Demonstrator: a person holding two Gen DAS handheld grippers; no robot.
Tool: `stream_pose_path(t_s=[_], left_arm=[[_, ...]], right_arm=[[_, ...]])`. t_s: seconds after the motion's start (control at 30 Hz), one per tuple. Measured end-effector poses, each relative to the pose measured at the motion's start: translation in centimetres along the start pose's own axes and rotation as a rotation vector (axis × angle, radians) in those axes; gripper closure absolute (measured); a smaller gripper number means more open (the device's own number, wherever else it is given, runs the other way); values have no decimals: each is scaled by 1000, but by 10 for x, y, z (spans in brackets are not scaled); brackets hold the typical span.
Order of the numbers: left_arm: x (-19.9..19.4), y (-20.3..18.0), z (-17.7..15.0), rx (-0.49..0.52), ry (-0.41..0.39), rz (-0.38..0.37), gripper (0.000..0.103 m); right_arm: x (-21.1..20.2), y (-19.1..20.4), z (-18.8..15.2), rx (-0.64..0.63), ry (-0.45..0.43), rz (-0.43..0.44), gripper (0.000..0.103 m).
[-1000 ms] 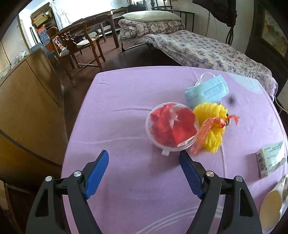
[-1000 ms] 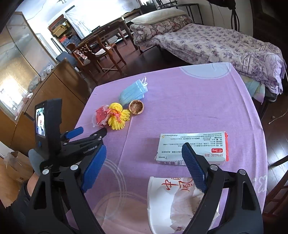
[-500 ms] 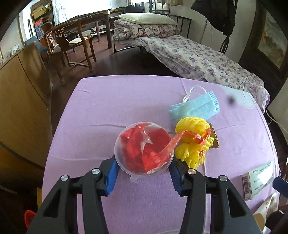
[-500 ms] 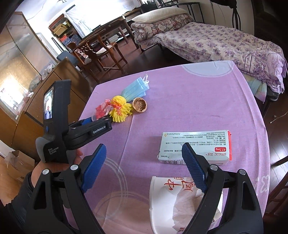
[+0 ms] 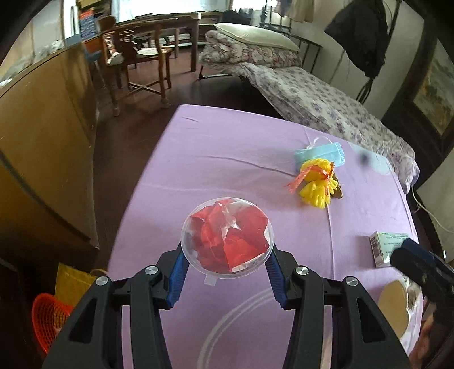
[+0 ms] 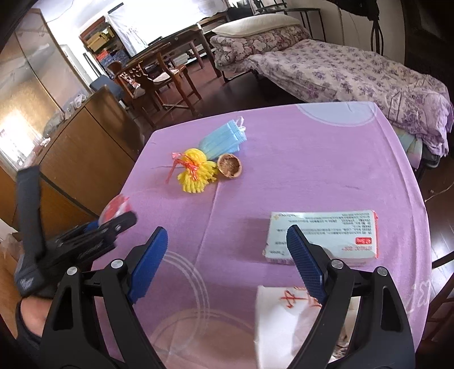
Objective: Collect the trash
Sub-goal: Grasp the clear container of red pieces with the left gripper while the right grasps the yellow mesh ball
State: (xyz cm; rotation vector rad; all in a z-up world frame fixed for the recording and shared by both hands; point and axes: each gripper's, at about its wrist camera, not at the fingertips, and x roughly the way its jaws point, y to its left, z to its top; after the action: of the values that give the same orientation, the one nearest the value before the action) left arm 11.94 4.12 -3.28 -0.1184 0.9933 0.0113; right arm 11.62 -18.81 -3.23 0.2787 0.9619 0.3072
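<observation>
Cup (image 5: pixel 227 238) of red scraps clamped in left gripper (image 5: pixel 227 255) above tablecloth's (image 5: pixel 227 147) left edge, mouth facing camera. Right gripper (image 6: pixel 227 255) spread apart, empty, over medicine box (image 6: pixel 334 230); print unreadable.

We see a table under a purple cloth (image 6: pixel 312 159), with a wooden cabinet (image 6: pixel 85 147) just beside its left edge. Behind it stand a wooden chair (image 6: pixel 153 82) and a long wooden table (image 6: pixel 176 39). At the back right is a bed in a floral cover (image 6: pixel 354 71), with a pillow (image 6: pixel 255 24) at its head.
</observation>
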Motion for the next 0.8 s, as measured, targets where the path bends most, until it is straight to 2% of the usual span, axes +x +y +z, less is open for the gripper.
stream_pose_path(t_s=[0.17,0.23,0.33,0.4,0.47,0.7,0.77,0.8], left_arm=[[-16,15,-13,-7,-20,9,53],[-19,21,-18,-17,-13,3,53],[-20,30,-23,-34,-4,-5,53],[-19,36,-24,-48,-2,-10,53],[-17,39,-24,-53,2,-16,53],[-12,45,-22,-63,14,-29,53],[-11,46,-21,-69,13,-28,53],[-12,47,-21,-71,12,-28,53]], right_arm=[[11,19,16,-43,28,5,21],[21,40,27,-136,38,-36,25],[38,61,42,-212,58,-59,26],[48,71,51,-255,66,-84,31],[64,79,60,-302,93,-116,39],[95,97,70,-428,126,-221,43],[103,101,67,-464,149,-239,56],[105,101,65,-475,159,-248,59]])
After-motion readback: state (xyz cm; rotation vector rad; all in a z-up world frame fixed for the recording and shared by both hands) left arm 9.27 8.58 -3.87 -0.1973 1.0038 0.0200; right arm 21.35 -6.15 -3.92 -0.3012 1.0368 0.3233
